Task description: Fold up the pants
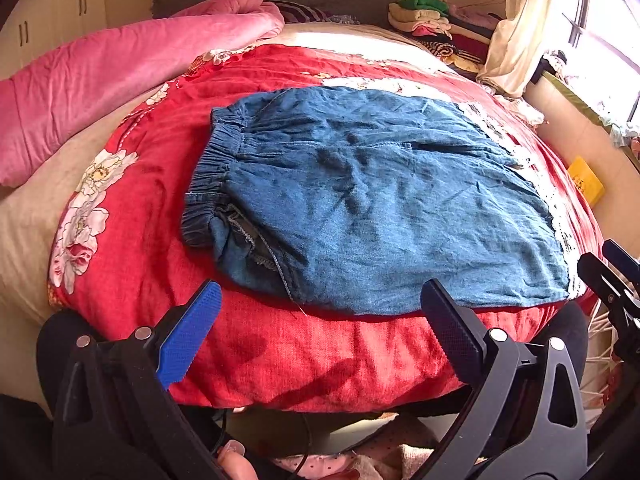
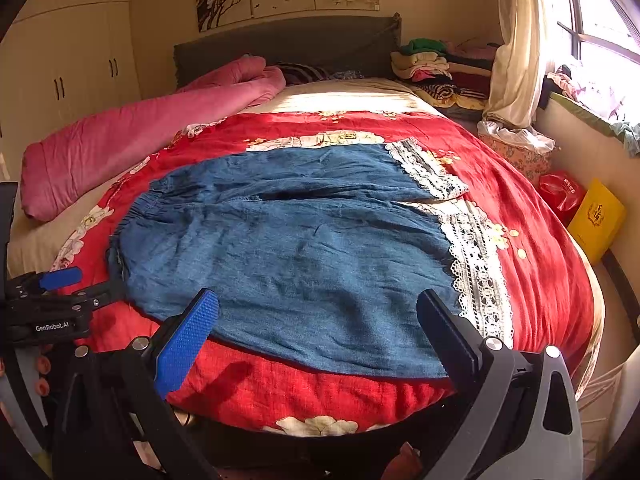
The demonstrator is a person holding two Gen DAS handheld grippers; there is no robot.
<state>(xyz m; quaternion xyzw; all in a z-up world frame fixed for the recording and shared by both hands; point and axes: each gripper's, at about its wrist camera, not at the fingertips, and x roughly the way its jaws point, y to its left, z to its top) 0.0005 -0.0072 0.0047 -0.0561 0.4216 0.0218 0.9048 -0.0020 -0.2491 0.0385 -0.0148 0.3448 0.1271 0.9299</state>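
Note:
Blue denim pants [image 1: 360, 196] lie flat on a red floral bedspread [image 1: 280, 352], elastic waistband [image 1: 212, 168] at the left, white lace cuffs [image 2: 476, 264] at the right. The two legs lie side by side, the far one [image 2: 300, 172] behind the near one [image 2: 304, 264]. My left gripper [image 1: 320, 304] hovers open just short of the pants' near edge, towards the waist end. My right gripper [image 2: 318, 312] is open over the near edge, towards the cuff end. Neither holds anything. The left gripper also shows at the right wrist view's left edge [image 2: 60, 292].
A rolled pink quilt [image 2: 132, 144] lies along the bed's left side. Folded clothes [image 2: 428, 64] are stacked at the head, right of a grey headboard [image 2: 288, 44]. A curtain [image 2: 516, 48], window, yellow box [image 2: 596, 220] and red bag [image 2: 560, 192] stand to the right.

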